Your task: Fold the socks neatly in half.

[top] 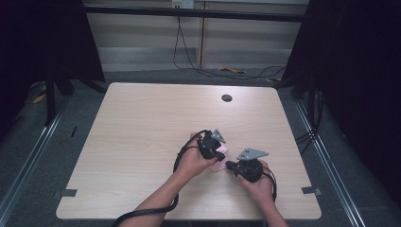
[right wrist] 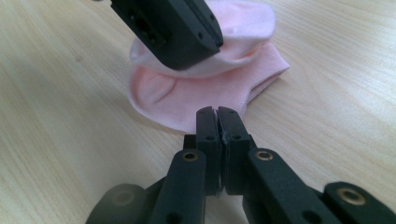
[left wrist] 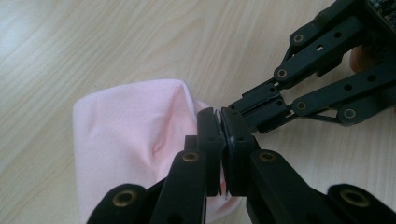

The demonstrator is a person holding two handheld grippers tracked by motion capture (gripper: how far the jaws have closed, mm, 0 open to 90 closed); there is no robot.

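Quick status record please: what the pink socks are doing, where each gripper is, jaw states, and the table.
item: pink socks, two lying stacked, the paler one on top, near the table's front right
left gripper: jaws together at the edge of the socks; whether fabric is pinched cannot be told
right gripper: jaws together, tips at the near edge of the lower sock; grip on fabric unclear
grippers' relation: tips facing each other, close together over the socks
table: light wood, round cable hole near the far edge
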